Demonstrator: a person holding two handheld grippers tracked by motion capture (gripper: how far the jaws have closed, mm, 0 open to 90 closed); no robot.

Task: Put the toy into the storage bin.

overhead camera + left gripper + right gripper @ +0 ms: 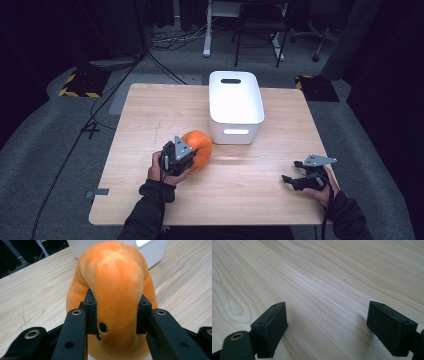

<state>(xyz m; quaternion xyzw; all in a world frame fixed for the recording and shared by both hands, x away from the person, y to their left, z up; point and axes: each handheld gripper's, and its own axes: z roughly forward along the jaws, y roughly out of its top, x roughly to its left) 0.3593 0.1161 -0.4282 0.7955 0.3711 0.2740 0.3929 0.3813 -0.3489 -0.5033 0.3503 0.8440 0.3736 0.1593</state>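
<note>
An orange plush pumpkin (200, 145) rests on the wooden table (150, 115), just in front of a white bin (235, 102). My left gripper (186, 161) is shut on the pumpkin (117, 285); both jaws press into its soft sides and dent it. Two small dark spots mark the plush between the jaws. My right gripper (289, 181) sits low over the table's right front part, open, with bare wood (329, 290) between its fingertips (272, 327).
The white bin stands upright behind the pumpkin, its handle slot facing me. Beyond the table lie grey carpet, cables (170, 37), a desk frame and chair legs (260, 35). Yellow-black striped pads (82, 85) flank the table's far corners.
</note>
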